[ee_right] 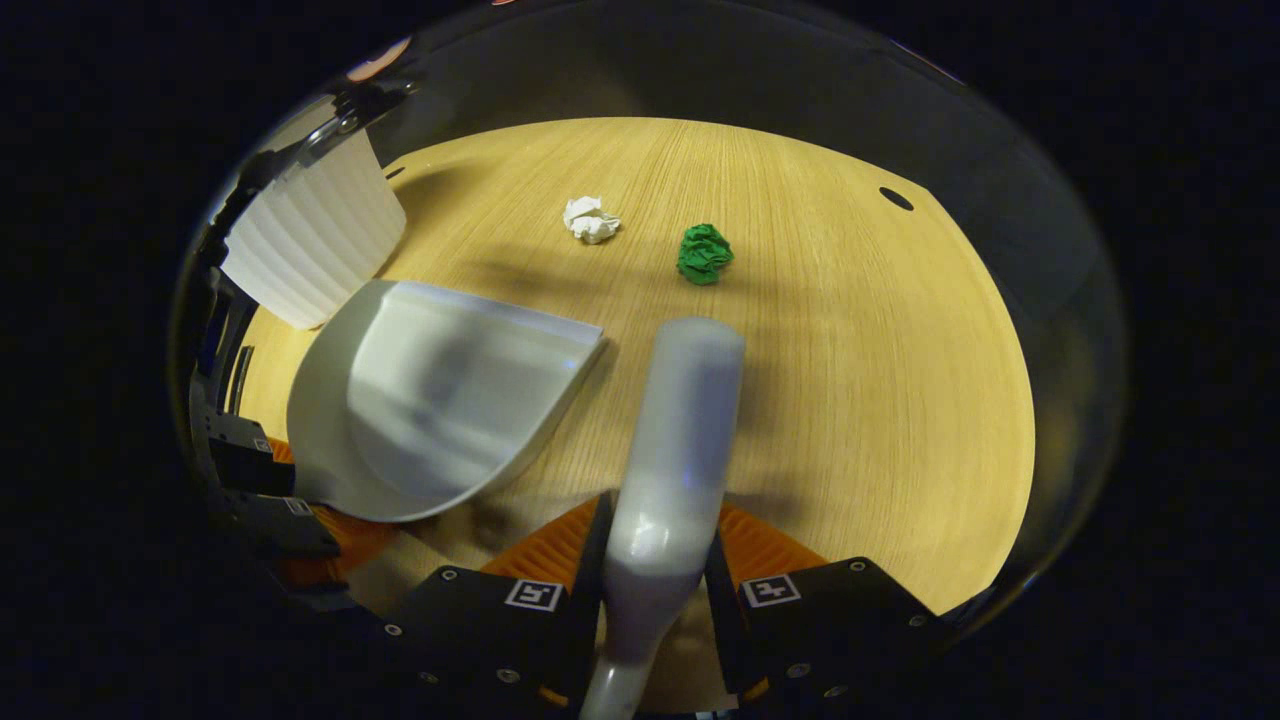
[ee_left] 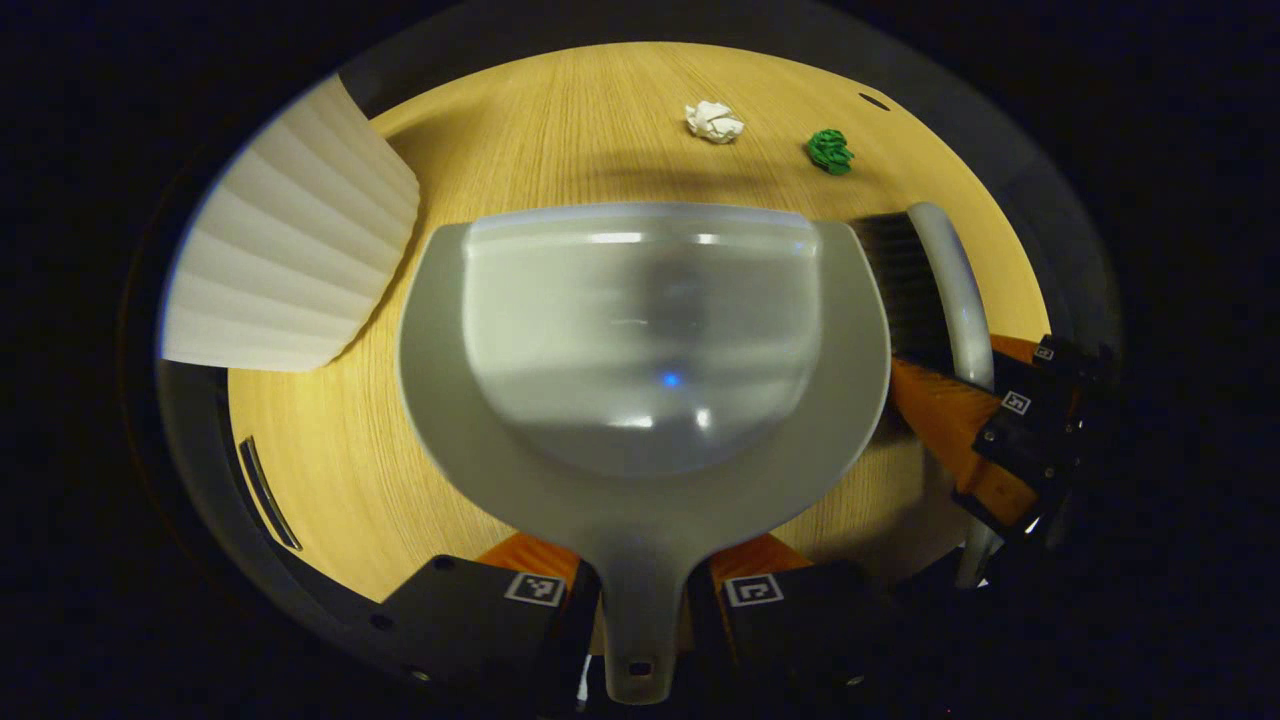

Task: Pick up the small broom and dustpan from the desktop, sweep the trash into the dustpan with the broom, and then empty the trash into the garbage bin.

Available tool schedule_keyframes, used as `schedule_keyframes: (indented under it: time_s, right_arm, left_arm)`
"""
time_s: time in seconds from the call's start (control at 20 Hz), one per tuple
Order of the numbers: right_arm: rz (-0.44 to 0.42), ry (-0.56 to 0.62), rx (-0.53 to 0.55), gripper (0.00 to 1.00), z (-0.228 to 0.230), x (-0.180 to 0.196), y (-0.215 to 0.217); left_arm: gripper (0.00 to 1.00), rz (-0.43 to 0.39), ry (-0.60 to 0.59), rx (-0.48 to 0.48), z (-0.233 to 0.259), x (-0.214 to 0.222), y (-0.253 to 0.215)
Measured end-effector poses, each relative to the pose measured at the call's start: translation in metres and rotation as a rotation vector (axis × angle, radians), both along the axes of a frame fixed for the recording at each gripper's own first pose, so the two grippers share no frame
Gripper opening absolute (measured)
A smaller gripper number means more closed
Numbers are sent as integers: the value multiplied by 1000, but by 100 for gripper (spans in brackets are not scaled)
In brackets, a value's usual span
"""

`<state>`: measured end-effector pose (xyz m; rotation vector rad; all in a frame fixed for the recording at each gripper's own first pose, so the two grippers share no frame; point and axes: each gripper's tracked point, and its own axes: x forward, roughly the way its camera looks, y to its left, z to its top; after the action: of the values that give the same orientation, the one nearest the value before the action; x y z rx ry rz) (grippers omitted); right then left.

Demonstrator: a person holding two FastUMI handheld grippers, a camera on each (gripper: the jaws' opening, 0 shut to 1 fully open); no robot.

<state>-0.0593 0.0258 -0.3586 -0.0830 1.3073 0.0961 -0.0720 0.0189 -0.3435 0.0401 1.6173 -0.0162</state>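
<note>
My left gripper [ee_left: 640,600] is shut on the handle of the grey dustpan [ee_left: 640,340], whose open lip faces the far side of the wooden desktop [ee_left: 560,130]. In the right gripper view my right gripper [ee_right: 655,590] is shut on the handle of the small grey broom [ee_right: 680,430]. The dustpan [ee_right: 440,400] lies to its left. From the left gripper view the broom [ee_left: 925,290] with dark bristles sits just right of the dustpan, with the right gripper [ee_left: 1010,430] behind it. A crumpled white paper ball [ee_left: 714,121] [ee_right: 590,220] and a green one [ee_left: 830,151] [ee_right: 704,253] lie beyond both tools.
A white ribbed garbage bin [ee_left: 290,250] [ee_right: 315,235] stands at the desk's left side, close to the dustpan. A small dark hole [ee_right: 896,198] marks the far right of the desktop [ee_right: 880,380]. The desk's rounded edge curves close behind the paper balls.
</note>
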Motion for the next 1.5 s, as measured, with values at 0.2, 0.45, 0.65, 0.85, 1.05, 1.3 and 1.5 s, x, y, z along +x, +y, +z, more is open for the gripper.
schedule_keyframes:
  time_s: [0.2, 0.45, 0.65, 0.85, 1.05, 1.3, 1.5]
  right_arm:
    - [-27, 23, 46, 42, -3, 7, -6]
    - [-103, -16, 10, 40, 11, 51, -66]
    - [-66, -13, -30, 40, 2, 100, -90]
    - [60, 33, -6, 40, -14, 144, -81]
    - [244, 39, -55, 40, -23, 166, -63]
    - [377, 128, 122, 40, -12, 147, 0]
    - [481, 184, 196, 40, 0, 141, 11]
  left_arm:
    - [35, -72, -47, -44, 2, 10, 2]
    - [33, -300, -86, -50, 3, 33, 28]
    - [33, -500, -73, -67, 9, 56, 48]
    - [33, -607, -20, -104, -16, 76, 46]
    - [33, -666, 16, -138, -47, 94, 36]
    - [33, -736, 12, -154, -26, 95, 31]
    - [32, -741, 0, -176, -29, 94, 29]
